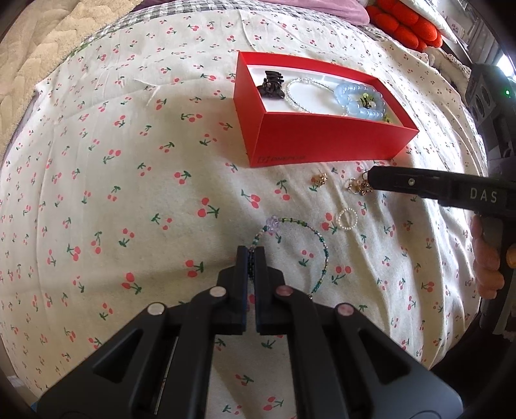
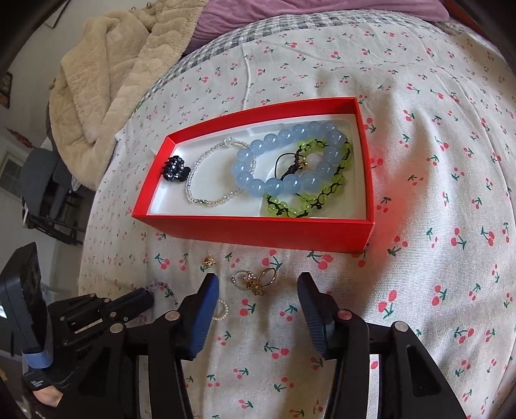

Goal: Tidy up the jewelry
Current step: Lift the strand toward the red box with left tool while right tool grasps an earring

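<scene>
A red box (image 1: 322, 141) (image 2: 258, 230) on the cherry-print bedspread holds a dark hair claw (image 2: 174, 170), a clear bead bracelet (image 2: 209, 174), a blue bead bracelet (image 2: 283, 161) and a green bead bracelet (image 2: 325, 180). My left gripper (image 1: 251, 254) is shut on a thin green and purple bead strand (image 1: 309, 238) lying on the cloth. My right gripper (image 2: 258, 280) is open, its fingers either side of a cluster of gold rings and earrings (image 2: 254, 280) (image 1: 358, 187). A gold earring (image 1: 319, 180) (image 2: 208, 261) and a small pearl ring (image 1: 346, 219) (image 2: 222, 309) lie nearby.
A beige blanket (image 2: 106, 74) and a purple pillow (image 2: 290, 13) lie at the far side of the bed. A red cushion (image 1: 403, 22) sits at the far right. The bed edge drops off to the left in the right wrist view.
</scene>
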The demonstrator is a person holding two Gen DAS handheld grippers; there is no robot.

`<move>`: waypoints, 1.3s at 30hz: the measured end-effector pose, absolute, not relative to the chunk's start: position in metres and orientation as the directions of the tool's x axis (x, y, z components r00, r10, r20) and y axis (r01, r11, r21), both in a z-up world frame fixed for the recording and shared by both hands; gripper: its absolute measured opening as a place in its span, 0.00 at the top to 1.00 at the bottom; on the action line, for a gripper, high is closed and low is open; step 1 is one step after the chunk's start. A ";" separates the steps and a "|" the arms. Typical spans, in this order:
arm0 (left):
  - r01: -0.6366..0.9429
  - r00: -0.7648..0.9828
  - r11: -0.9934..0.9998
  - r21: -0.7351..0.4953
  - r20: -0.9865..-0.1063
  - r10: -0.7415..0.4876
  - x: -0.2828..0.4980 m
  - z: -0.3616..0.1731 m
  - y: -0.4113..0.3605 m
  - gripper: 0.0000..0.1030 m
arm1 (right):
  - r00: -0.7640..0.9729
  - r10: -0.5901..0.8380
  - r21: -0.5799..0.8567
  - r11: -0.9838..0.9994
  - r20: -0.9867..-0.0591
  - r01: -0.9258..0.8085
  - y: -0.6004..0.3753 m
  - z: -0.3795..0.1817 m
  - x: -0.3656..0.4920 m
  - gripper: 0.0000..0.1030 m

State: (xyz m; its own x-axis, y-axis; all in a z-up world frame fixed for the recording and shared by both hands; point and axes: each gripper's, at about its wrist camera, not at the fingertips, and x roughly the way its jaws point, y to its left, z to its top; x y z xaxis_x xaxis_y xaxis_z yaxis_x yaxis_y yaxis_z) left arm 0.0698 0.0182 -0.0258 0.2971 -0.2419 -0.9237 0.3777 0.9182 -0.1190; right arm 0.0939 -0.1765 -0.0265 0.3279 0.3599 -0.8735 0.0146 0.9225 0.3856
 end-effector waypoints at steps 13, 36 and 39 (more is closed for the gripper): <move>0.377 0.303 0.918 -0.127 -0.919 -0.252 0.071 -0.023 0.021 0.96 | 0.320 0.358 0.377 0.926 -0.877 -0.003 -0.175 -0.029 0.095 0.89; 0.398 0.425 0.892 -0.216 -0.818 -0.388 0.078 0.054 0.004 0.96 | 0.420 0.430 0.462 0.887 -0.799 -0.029 -0.191 0.038 0.077 0.89; 0.402 0.446 0.884 -0.241 -0.791 -0.418 0.082 0.068 -0.003 0.96 | 0.441 0.429 0.472 0.882 -0.788 -0.013 -0.197 0.045 0.080 0.89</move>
